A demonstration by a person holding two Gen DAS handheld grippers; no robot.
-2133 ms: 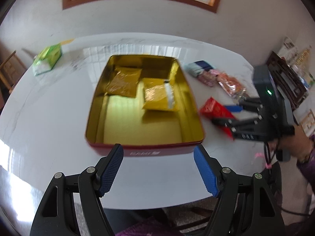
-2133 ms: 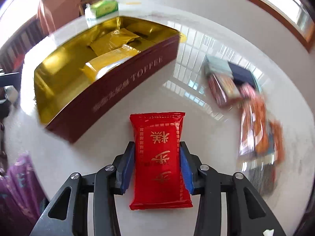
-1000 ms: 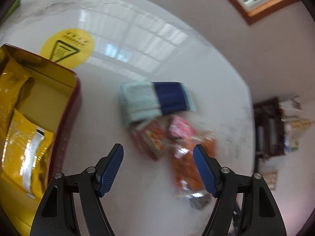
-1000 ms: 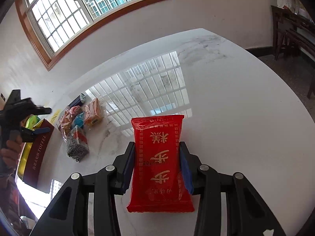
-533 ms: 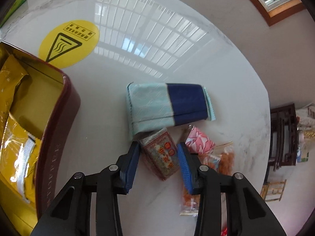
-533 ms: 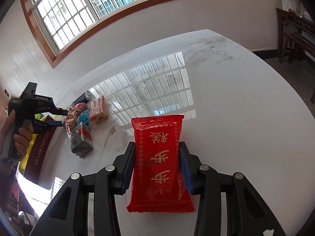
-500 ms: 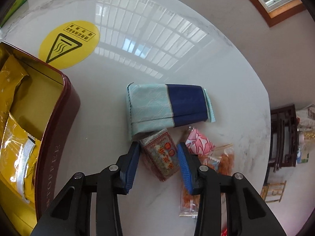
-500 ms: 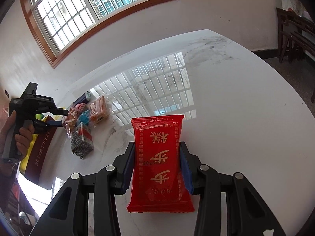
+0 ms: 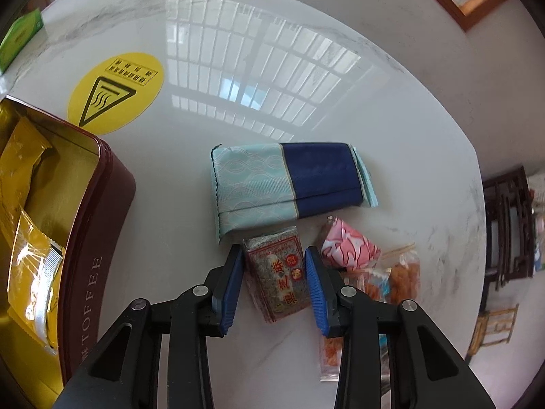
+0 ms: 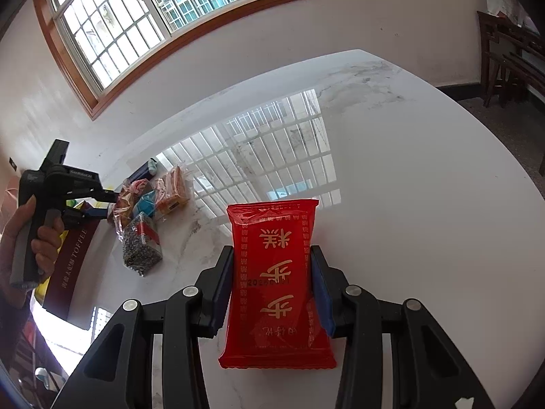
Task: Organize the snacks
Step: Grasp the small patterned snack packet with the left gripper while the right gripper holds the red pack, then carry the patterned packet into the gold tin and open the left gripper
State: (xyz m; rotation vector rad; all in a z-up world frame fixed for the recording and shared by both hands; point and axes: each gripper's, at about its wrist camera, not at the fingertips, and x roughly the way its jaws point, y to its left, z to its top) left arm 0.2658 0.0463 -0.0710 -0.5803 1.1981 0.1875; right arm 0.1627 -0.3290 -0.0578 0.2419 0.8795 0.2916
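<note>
My left gripper (image 9: 274, 277) is shut on a small dark speckled snack pack with a red label (image 9: 277, 277), at the near edge of a snack pile on the white table. Beyond it lies a light-blue and navy pack (image 9: 289, 185); a pink pack (image 9: 349, 248) and orange snacks (image 9: 402, 279) lie to the right. The red toffee tin (image 9: 88, 255), gold inside with yellow packs (image 9: 30, 259), is at the left. My right gripper (image 10: 272, 281) is shut on a red snack pack (image 10: 276, 283) over bare table, far from the tin (image 10: 69, 262). The left gripper also shows there (image 10: 98, 204).
A yellow warning sticker (image 9: 115, 90) is on the table behind the tin. A green packet (image 9: 20, 35) lies at the far left edge. Dark wooden furniture (image 9: 511, 225) stands beyond the table's right edge. A speckled pack (image 10: 143, 248) lies nearest in the pile.
My left gripper swung from the tin to the snack pile, came down and closed on the dark speckled pack. My right gripper carried the red pack away from the tin and now holds still.
</note>
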